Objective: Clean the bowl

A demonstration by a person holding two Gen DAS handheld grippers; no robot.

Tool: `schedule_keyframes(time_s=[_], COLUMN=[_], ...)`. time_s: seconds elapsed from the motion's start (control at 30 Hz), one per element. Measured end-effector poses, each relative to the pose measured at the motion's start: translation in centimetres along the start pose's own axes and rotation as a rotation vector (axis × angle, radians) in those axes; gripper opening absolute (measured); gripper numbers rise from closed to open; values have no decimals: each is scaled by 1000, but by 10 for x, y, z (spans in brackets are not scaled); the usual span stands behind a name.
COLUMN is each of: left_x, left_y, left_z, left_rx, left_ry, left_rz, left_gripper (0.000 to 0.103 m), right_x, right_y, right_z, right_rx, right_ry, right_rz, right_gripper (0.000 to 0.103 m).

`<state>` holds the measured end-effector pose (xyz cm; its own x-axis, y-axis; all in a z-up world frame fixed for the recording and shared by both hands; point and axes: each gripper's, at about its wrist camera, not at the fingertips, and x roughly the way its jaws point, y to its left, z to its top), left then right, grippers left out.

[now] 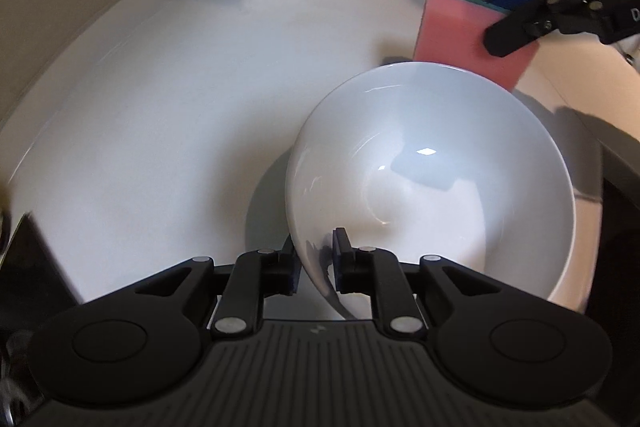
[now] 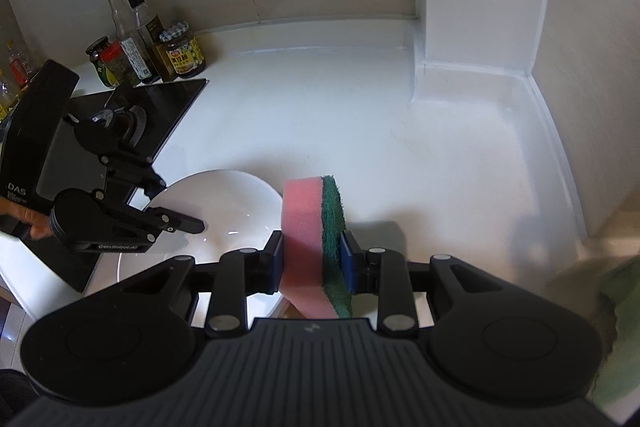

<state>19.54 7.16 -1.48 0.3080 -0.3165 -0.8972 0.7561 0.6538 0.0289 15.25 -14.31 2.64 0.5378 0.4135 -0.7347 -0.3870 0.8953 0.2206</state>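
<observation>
Keeping the sponge clamped in the right gripper, the bowl, its rim straddled loosely by the left gripper, should be re-gripped before wiping.

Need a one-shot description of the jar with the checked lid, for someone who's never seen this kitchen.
Start at the black glass stove top on the white counter, then look to the cluster of condiment bottles behind it against the beige wall. The short jar with the checked lid is the rightmost of that cluster. It alone has a blue-and-white gingham lid and a yellow label with red characters; its neighbours are taller bottles or plain-capped jars.
</observation>
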Motion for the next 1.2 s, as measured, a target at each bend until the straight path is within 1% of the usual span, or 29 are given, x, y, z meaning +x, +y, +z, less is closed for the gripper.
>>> schedule_keyframes(time_s=[0.1,0.17,0.2,0.27,0.37,0.4,0.43,0.47,0.5,0.53,0.6,0.7,0.77,0.87,0.93,1.03,1.1,1.2], left_x=[-2,-3,-5,-13,-24,-26,-27,-26,-23,-21,-20,-16,-12,-11,-6,-13,-19,-24], left_y=[5,12,13,13,6,4,3,1,-2,-2,1,5,6,6,4,4,2,-3], left_z=[1,2,2,-4,-21,-25,-29,-33,-33,-32,-30,-21,-13,-5,0,-7,-20,-33], left_rx=[-74,-217,-275,-436,-585,-611,-624,-634,-627,-593,-529,-392,-265,-134,-175,-369,-530,-615], left_ry=[-8,-11,-11,-13,-45,-51,-52,-52,-52,-54,-51,-53,-44,-30,-22,-31,-33,-54], left_rz=[0,10,25,73,111,118,123,128,131,133,117,81,50,45,59,105,123,130], left_gripper=[15,15,17,18,17,17,16,11,9,7,7,7,9,12,12,13,13,13], right_x=[-6,-8,-7,-5,-4,-4,-4,-4,-5,-6,-8,-6,-4,0,1,0,-3,-6], right_y=[1,-1,-2,-4,-5,-4,-4,-4,-4,-4,-5,-10,-12,-11,-11,-11,-13,-13], right_z=[-8,-10,-10,-8,-8,-9,-10,-11,-13,-14,-13,-9,-4,4,6,3,-2,-10], right_rx=[10,22,32,59,86,91,96,106,112,106,85,84,84,68,63,69,84,101], right_ry=[19,13,6,-11,-33,-37,-41,-43,-42,-37,-21,-15,-28,-57,-63,-61,-58,-52], right_rz=[22,36,38,40,37,35,33,33,35,41,51,60,52,26,17,21,30,39], right_gripper=[25,25,25,25,25,25,25,25,25,25,25,25,25,25,25,25,25,25])
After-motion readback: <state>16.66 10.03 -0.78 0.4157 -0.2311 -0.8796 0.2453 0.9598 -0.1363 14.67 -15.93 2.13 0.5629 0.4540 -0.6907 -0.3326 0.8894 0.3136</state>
